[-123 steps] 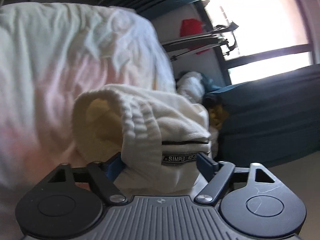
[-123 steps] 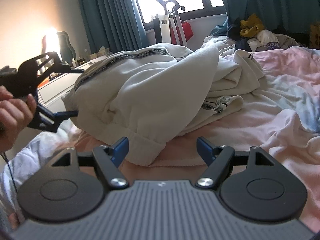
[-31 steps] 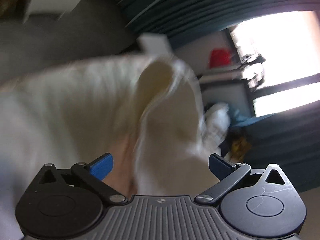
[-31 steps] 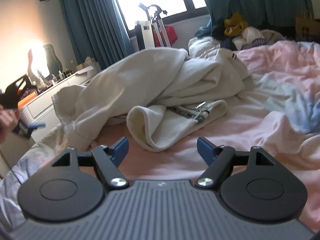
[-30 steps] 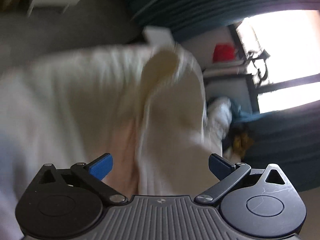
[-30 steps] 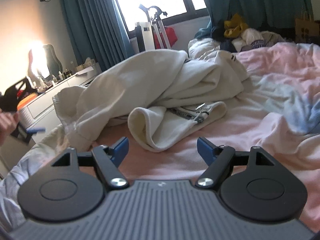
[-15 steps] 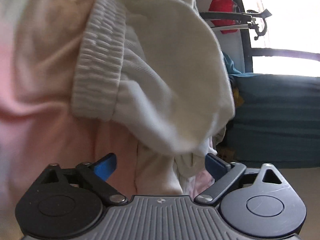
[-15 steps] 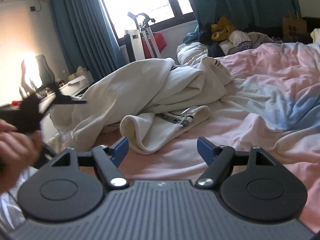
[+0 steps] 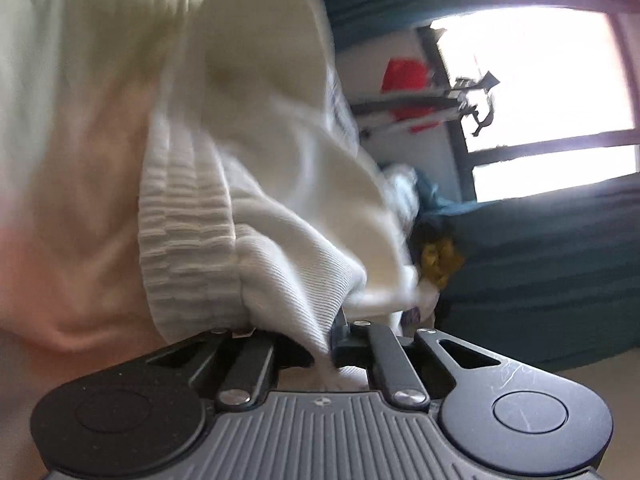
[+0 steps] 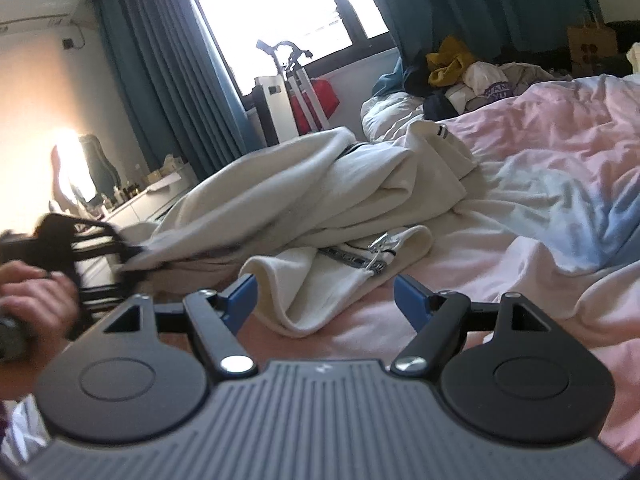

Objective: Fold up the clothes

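Note:
A cream-white sweatshirt [image 10: 320,196] lies crumpled on the pink bed [image 10: 560,184]. One ribbed cuff with a zipper [image 10: 376,252] lies just in front of my right gripper [image 10: 324,296], which is open and empty above the sheet. My left gripper [image 9: 304,336] is shut on the sweatshirt's ribbed hem [image 9: 188,248]; the cloth fills that view. It also shows in the right wrist view [image 10: 124,260], at the garment's left edge, held by a hand [image 10: 36,300].
A pile of clothes [image 10: 460,68] sits at the bed's far end. A paper bag [image 10: 592,44] stands at the far right. Teal curtains [image 10: 168,80] frame a bright window. A white heater and a rack [image 10: 288,100] stand under it. A dresser [image 10: 152,192] is at the left.
My left gripper has closed on the ribbed hem; half a second ago its jaws were wide open. My right gripper has stayed open and drifted slightly back from the cuff.

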